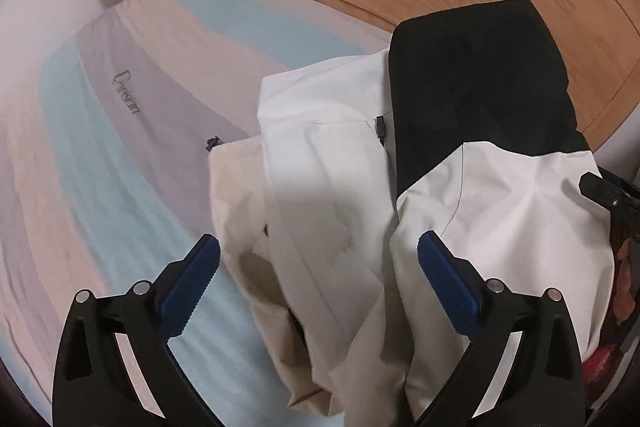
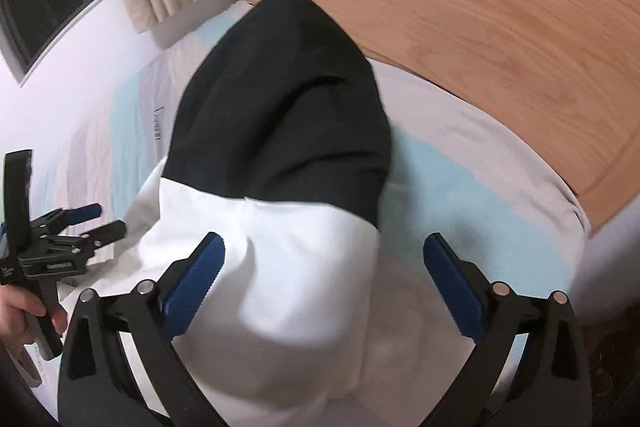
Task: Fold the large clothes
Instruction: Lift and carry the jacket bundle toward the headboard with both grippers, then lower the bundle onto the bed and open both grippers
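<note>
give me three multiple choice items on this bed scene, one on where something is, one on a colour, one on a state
1. Where does the jacket lie?
A on the striped bedsheet
B on a chair
C on the floor

2. What colour is the jacket's far panel?
A red
B black
C yellow

3. How do the right gripper's jaws stand?
A clamped on cloth
B shut and empty
C wide open

Key: 1 A, sheet shows around it; 2 B, the dark panel meets white cloth; 3 C, both blue pads stand far apart, off the fabric.
</note>
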Available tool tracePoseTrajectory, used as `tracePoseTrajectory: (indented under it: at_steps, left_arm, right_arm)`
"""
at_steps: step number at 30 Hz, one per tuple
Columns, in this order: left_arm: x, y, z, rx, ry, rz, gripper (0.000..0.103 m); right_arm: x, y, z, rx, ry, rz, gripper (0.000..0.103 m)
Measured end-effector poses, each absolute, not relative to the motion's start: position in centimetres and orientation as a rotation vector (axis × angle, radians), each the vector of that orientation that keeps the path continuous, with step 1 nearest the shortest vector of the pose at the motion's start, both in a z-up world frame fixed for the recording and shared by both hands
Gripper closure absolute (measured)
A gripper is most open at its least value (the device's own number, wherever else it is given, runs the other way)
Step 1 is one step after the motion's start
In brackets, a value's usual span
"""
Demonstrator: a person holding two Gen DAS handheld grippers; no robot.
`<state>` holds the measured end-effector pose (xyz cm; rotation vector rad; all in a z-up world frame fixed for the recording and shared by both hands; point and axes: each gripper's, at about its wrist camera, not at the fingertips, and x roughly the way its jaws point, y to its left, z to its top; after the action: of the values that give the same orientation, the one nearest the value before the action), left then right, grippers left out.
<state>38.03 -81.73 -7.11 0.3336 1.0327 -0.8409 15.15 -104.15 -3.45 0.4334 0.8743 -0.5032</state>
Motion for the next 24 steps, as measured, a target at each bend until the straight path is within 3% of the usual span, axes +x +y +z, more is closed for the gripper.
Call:
tracePoseTrajectory:
  at_steps: [13, 24]
  left_arm:
    - [29.8, -74.8, -0.7, 0.307, 0.940, -0.877, 0.006]
    - [18.0, -62.2, 6.6, 0.337, 0.785, -0.857, 0.006]
  right_arm:
    - [7.9, -95.9, 1.2, 0.388, 0.774, -0.702, 0.007]
    - [-0.1, -81.2, 7.0, 0.357, 0.720, -0.781, 0.007]
